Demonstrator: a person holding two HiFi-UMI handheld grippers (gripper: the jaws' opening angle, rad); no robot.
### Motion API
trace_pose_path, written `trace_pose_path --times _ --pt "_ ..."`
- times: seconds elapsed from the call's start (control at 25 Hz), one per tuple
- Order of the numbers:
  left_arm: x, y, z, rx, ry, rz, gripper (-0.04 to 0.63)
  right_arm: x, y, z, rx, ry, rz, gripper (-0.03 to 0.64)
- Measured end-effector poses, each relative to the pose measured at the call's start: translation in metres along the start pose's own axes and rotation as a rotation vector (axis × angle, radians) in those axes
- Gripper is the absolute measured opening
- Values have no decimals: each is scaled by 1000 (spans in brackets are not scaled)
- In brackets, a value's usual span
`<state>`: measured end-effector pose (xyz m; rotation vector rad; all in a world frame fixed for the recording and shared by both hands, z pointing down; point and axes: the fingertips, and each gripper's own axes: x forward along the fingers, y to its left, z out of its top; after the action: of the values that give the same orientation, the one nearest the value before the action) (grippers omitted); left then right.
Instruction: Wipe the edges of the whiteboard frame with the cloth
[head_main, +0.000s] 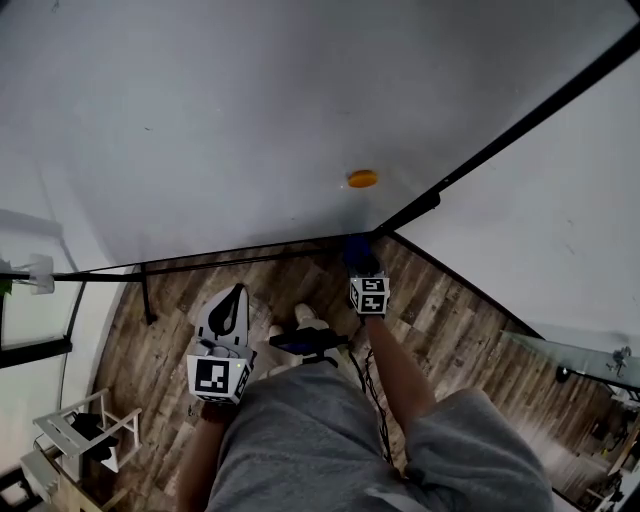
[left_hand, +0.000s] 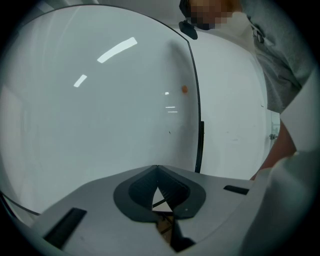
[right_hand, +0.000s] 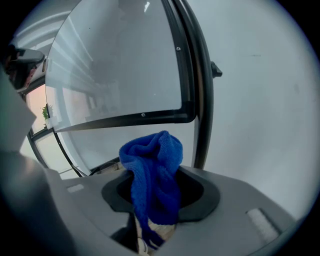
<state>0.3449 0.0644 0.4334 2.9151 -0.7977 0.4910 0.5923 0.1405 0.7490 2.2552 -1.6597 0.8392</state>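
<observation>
One arm (head_main: 397, 368) extended, right tongs (right_hand: 159, 192) clamping cloth (right_hand: 151, 162) near frame corner (right_hand: 193, 113).

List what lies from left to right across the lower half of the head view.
White stool → left gripper → shoes → right gripper, holding the blue cloth.

The left gripper (head_main: 236, 298) sits lower centre-left, jaws together, empty. The right gripper (head_main: 361, 256) reaches frame centre on an outstretched forearm (head_main: 396, 365), clamping the blue cloth (right_hand: 152, 180).
</observation>
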Motion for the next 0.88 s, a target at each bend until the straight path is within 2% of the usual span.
trace_pose_path --times 0.28,0.88 --pt "6 -1 7 -16 -18 42 9 17 -8 11 10 7 -2 181" --pt "25 9 20 -29 -75 18 9 20 -11 38 103 18 -91 176"
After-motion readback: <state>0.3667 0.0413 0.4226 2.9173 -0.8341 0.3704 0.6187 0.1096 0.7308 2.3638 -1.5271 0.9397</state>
